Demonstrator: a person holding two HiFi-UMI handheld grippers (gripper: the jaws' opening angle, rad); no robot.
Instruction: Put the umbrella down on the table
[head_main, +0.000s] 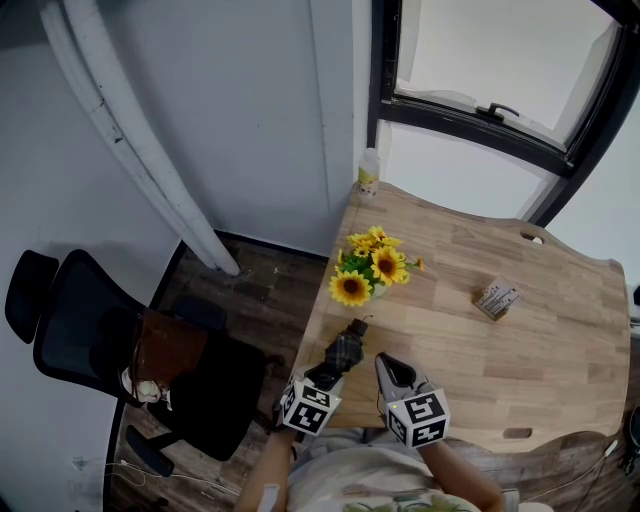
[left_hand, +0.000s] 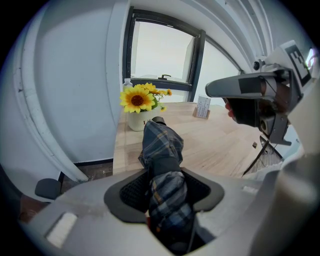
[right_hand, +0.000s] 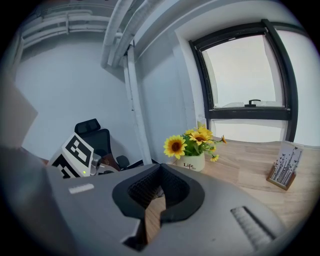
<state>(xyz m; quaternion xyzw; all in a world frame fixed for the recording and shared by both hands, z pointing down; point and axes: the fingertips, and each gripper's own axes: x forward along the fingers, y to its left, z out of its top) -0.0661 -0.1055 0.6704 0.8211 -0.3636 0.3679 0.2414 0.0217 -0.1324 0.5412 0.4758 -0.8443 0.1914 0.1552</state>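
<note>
A folded umbrella (head_main: 351, 342) in dark blue plaid lies lengthwise between the jaws of my left gripper (head_main: 338, 362), which is shut on it. In the left gripper view the umbrella (left_hand: 161, 142) reaches forward from that gripper (left_hand: 163, 176) over the wooden table (left_hand: 210, 145), its black tip toward the sunflower pot. Whether it touches the wood I cannot tell. My right gripper (head_main: 392, 368) hovers just right of it above the table's near edge. Its jaws (right_hand: 159, 170) meet at the tips with nothing between them. From the left gripper view, the right gripper (left_hand: 235, 89) shows side-on at the right.
A white pot of sunflowers (head_main: 372, 266) stands near the table's left edge, a small card holder (head_main: 497, 298) further right, and a bottle (head_main: 369, 172) at the far corner by the window. A black office chair (head_main: 110, 345) with a brown bag sits left of the table (head_main: 560, 350).
</note>
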